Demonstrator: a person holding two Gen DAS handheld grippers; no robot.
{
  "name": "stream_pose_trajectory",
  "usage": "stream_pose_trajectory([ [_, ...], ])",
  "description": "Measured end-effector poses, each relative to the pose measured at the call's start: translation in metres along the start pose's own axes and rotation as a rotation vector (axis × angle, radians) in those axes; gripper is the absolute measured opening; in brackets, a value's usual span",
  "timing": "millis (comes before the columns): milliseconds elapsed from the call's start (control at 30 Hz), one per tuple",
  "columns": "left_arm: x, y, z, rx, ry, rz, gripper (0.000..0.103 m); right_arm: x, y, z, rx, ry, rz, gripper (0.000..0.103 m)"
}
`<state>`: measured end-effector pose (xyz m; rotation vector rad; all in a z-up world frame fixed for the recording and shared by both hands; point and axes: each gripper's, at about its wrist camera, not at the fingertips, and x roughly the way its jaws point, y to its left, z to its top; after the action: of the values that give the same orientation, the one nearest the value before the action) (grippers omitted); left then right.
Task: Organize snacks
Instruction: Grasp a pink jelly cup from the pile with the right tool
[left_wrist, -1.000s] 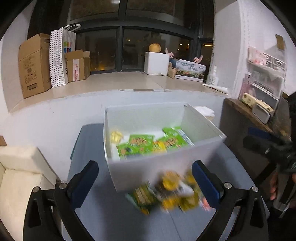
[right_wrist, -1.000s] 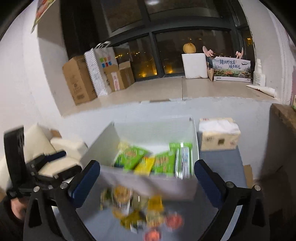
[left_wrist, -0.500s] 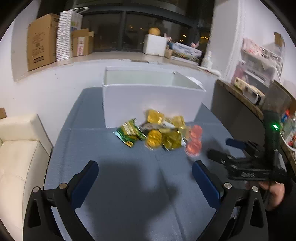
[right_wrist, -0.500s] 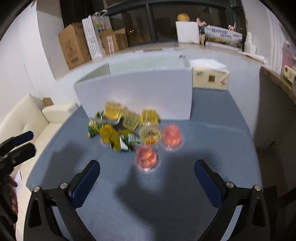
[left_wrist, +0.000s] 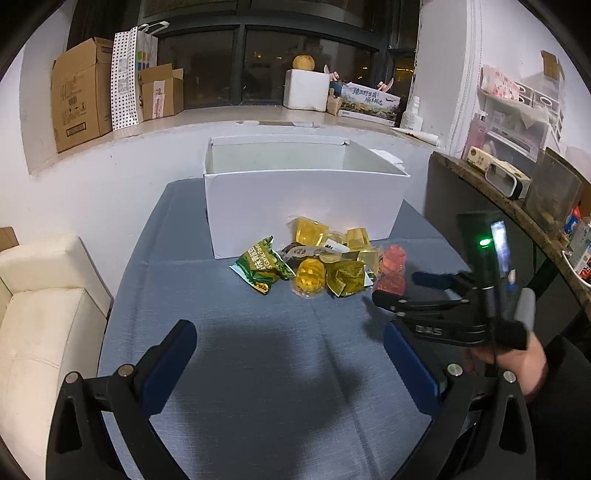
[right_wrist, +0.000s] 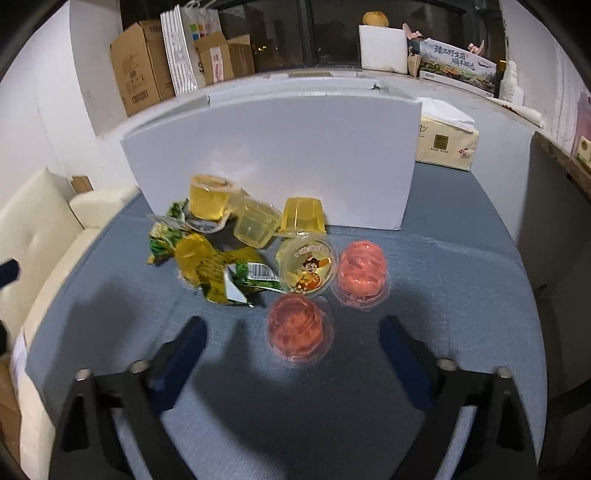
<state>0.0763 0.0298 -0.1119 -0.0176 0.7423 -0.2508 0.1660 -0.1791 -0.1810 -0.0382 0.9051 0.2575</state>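
The near red ribbed plastic jelly cup sits on the blue-cloth bench before the white cardboard box, just ahead of the right tongs, whose jaws are closing with nothing yet between them. Closing short, they could squirt the slick cup away (its dome looks slippery). The left tongs hang wide and empty.

Left wrist view looked forward and downward from well back of the open white rectangular cardboard box, facing its long front wall squarely, with the black handheld right gripper visible to the box's right. Right wrist view sat nearer, facing the box from its right front. Both views shared the box and the heap of yellow and red jelly cups before it.
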Motion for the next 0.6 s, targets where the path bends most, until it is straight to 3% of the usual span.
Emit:
stream_pose_trajectory([
  [33, 0.000, 0.000, 0.000, 0.002, -0.001, 0.002, 0.103, 0.005, -0.001, 0.000, 0.003, 0.018, 0.002, 0.073],
  [100, 0.000, 0.000, 0.000, 0.008, -0.002, 0.005, 0.103, 0.009, 0.000, 0.000, -0.005, 0.014, -0.009, 0.048],
  [133, 0.000, 0.000, -0.001, 0.009, -0.001, 0.005, 0.103, 0.008, 0.000, 0.000, -0.013, 0.008, 0.001, 0.041],
  [600, 0.032, -0.008, 0.016, -0.004, 0.026, -0.001, 0.103, -0.021, 0.001, -0.005, -0.032, -0.039, 0.006, 0.038],
])
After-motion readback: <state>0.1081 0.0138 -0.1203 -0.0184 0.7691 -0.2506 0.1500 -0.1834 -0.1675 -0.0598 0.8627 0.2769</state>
